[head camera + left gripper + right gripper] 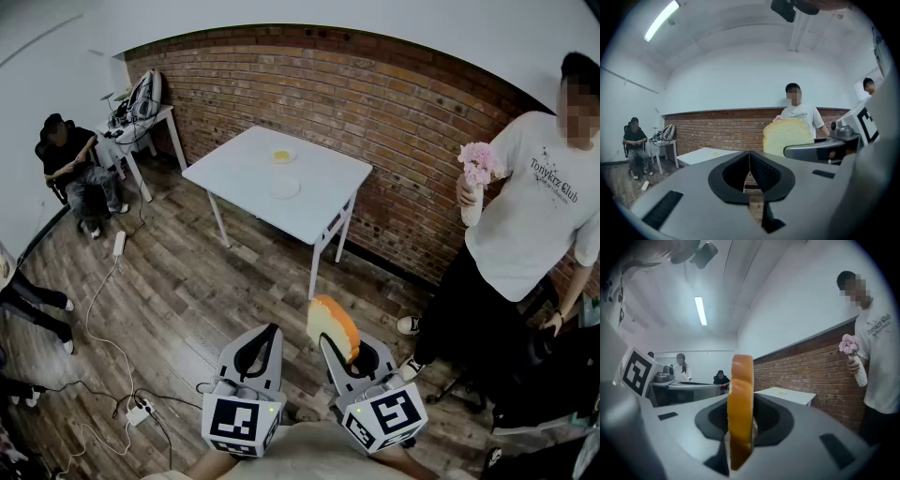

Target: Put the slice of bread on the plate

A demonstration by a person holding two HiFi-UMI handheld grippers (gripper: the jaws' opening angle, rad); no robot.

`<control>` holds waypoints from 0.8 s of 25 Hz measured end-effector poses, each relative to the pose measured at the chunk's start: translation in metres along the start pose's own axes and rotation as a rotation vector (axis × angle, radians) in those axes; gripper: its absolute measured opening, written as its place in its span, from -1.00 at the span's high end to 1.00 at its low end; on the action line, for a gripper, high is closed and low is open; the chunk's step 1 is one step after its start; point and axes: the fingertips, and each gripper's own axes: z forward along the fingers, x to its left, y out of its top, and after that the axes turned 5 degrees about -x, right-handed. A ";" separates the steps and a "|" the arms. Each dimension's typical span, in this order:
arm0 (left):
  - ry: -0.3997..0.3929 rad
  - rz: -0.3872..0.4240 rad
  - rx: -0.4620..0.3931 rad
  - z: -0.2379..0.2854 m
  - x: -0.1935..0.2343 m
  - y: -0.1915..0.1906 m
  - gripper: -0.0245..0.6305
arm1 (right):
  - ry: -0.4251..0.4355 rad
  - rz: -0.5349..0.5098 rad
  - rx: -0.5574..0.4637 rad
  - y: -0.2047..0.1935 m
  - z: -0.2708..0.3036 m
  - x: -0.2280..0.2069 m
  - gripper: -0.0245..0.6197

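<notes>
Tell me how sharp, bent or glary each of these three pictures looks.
Head view: sharp, evenly lit, but the brick wall bows from the wide lens. Left gripper view: strong fisheye, dark corners, bright ceiling light. Right gripper view: the close slice of bread looks soft.

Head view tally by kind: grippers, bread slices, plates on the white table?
Grippers: 2, left gripper and right gripper
Bread slice: 1
Plates: 2, far plate and near plate, both on the white table
Total: 5
</notes>
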 end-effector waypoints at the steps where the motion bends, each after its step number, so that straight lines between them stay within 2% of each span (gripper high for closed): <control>1: -0.001 -0.003 0.000 0.002 0.000 0.000 0.88 | 0.000 0.001 0.001 0.000 0.001 -0.002 0.62; 20: 0.008 -0.017 -0.014 0.018 0.009 0.001 0.88 | -0.005 0.031 -0.006 0.001 0.013 -0.019 0.61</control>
